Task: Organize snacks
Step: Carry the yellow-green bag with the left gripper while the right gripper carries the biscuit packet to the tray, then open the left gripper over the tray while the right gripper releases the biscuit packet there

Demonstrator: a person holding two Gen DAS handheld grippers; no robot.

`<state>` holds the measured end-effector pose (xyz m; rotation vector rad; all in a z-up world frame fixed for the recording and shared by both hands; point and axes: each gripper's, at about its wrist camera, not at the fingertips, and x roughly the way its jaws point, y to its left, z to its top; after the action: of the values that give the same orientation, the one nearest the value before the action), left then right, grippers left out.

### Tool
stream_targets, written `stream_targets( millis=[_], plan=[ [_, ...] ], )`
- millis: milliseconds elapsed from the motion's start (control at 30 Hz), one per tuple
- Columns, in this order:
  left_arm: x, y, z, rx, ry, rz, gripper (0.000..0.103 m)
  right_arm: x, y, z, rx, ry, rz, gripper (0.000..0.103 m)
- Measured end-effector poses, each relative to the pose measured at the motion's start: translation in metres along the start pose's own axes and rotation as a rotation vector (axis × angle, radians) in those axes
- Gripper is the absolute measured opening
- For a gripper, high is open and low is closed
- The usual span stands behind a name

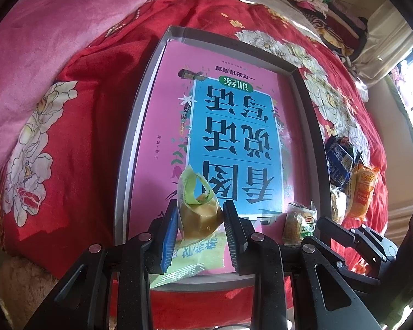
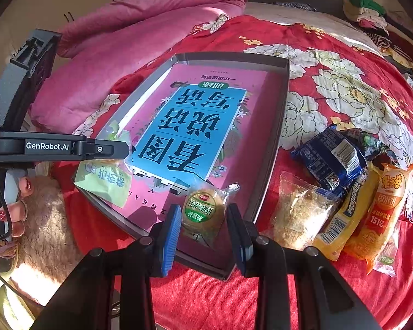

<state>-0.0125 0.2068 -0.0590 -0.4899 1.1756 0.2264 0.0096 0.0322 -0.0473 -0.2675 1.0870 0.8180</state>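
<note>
A grey shallow box (image 1: 129,148) (image 2: 278,126) lies on the red bed cover with a pink and blue book (image 1: 234,143) (image 2: 195,126) inside. My left gripper (image 1: 199,220) is closed around a light green snack packet (image 1: 198,214) over the box's near left corner; another green packet (image 1: 195,258) (image 2: 104,181) lies under it. My right gripper (image 2: 202,220) has its jaws around a round biscuit packet with a green label (image 2: 202,210) (image 1: 300,224) at the box's near right corner; I cannot tell whether they press on it.
To the right of the box lies a heap of snacks: a blue packet (image 2: 330,162), a clear crumbly packet (image 2: 300,214), a yellow packet (image 2: 349,214) and an orange packet (image 2: 382,209). A pink quilt (image 2: 124,41) lies at the back left. Folded clothes (image 2: 371,13) sit at the back right.
</note>
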Motion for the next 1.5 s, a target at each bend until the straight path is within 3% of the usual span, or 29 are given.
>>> stream_targets(
  millis=[333,633,867,1500],
  plan=[
    [-0.002,0.001,0.000,-0.001,0.005,0.005,0.034,-0.009,-0.004,0.001,0.024,-0.020,0.008,0.035],
    [-0.013,-0.005,0.002,0.010,-0.030,-0.006,0.046,-0.019,-0.008,0.002,0.042,-0.054,0.010,0.036],
    [-0.023,-0.013,0.003,0.022,-0.057,-0.025,0.056,-0.026,-0.012,0.002,0.055,-0.078,0.005,0.043],
    [-0.043,-0.050,0.008,0.087,-0.104,-0.094,0.064,-0.066,-0.035,0.006,0.112,-0.191,-0.033,0.056]
  ],
)
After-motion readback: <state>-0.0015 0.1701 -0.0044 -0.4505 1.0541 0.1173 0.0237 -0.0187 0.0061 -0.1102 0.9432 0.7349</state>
